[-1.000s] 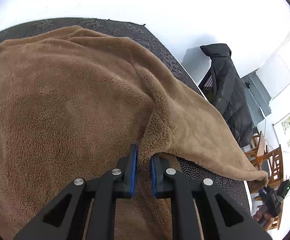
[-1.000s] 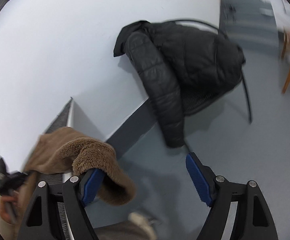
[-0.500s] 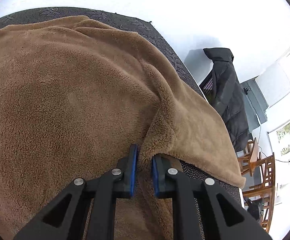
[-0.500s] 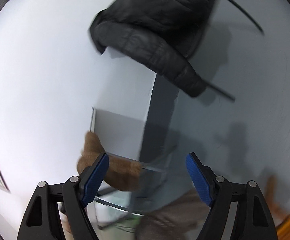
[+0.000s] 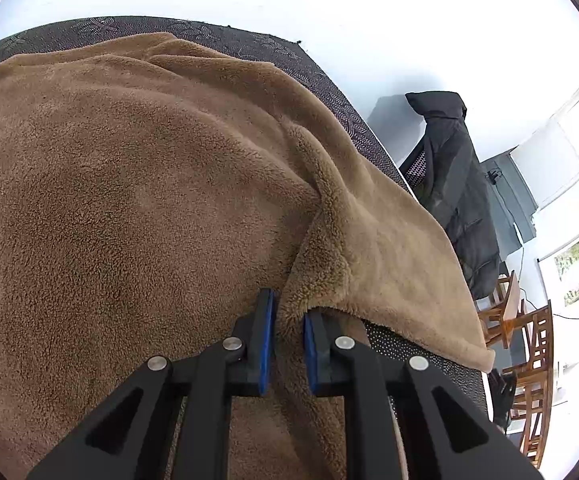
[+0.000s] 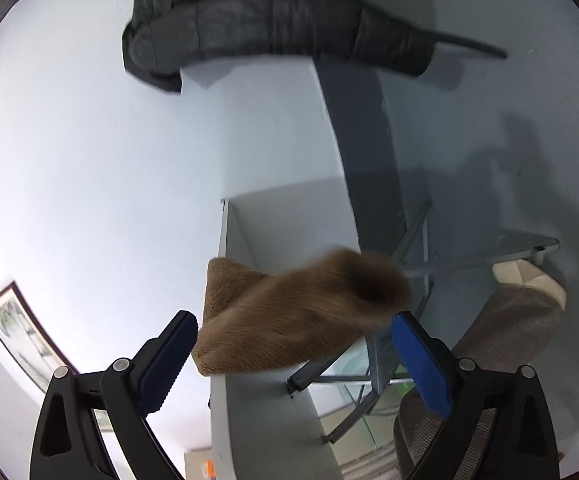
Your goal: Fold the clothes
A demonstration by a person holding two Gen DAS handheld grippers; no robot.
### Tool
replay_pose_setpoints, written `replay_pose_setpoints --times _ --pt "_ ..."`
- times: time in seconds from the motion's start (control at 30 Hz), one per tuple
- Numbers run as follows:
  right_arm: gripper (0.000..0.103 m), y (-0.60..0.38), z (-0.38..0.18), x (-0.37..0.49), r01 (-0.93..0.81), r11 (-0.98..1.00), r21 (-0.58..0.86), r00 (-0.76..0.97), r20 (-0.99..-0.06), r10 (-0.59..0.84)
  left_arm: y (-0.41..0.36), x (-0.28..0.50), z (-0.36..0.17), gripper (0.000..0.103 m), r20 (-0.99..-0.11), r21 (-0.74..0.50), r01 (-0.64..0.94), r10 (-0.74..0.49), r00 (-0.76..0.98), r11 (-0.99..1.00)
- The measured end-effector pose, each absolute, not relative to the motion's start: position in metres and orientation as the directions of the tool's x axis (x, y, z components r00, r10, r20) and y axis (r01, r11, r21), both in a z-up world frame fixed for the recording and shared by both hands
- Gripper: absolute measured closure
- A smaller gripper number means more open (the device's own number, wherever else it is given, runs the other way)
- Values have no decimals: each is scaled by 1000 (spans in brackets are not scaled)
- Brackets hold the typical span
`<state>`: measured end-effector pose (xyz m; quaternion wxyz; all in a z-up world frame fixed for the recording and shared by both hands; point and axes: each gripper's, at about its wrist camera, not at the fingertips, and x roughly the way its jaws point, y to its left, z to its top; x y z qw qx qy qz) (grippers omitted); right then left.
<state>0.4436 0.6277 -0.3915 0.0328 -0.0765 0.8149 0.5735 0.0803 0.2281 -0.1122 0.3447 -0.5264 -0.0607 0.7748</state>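
A brown fleece garment lies spread over a dark patterned table mat. My left gripper is shut on a raised fold of the fleece near its right side. A flap of the fleece drapes over the table's right edge. In the right wrist view that hanging corner of the fleece droops over the white table edge. My right gripper is open, its blue pads either side of the corner, not clamped on it.
A black puffer jacket hangs on a chair by the white wall; it also shows in the right wrist view. Wooden chairs stand at the right. Metal table legs and the person's trouser leg and shoe are below.
My right gripper has swung round from facing the jacket and floor and now frames the hanging fleece corner at the table edge. The left gripper keeps its hold, shifting slightly.
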Motion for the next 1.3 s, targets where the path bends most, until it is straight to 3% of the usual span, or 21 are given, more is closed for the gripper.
replay_pose_setpoints --times 0.17,0.7,1.07,1.3 --pt "3 639 -380 413 -241 299 923 -964 -194 -181 224 79 -115 86 -759 -481 -464 618 -204 -744" --pt "3 659 -384 393 -290 254 923 -913 -187 -363 211 78 -117 86 -748 -489 -479 633 -200 -729" --pt "3 654 -388 407 -243 306 920 -941 -147 -305 213 79 -116 86 -748 -481 -477 628 -215 -736" --pt "4 675 -368 370 -282 197 939 -925 -211 -317 215 80 -116 86 -746 -485 -476 631 -213 -734"
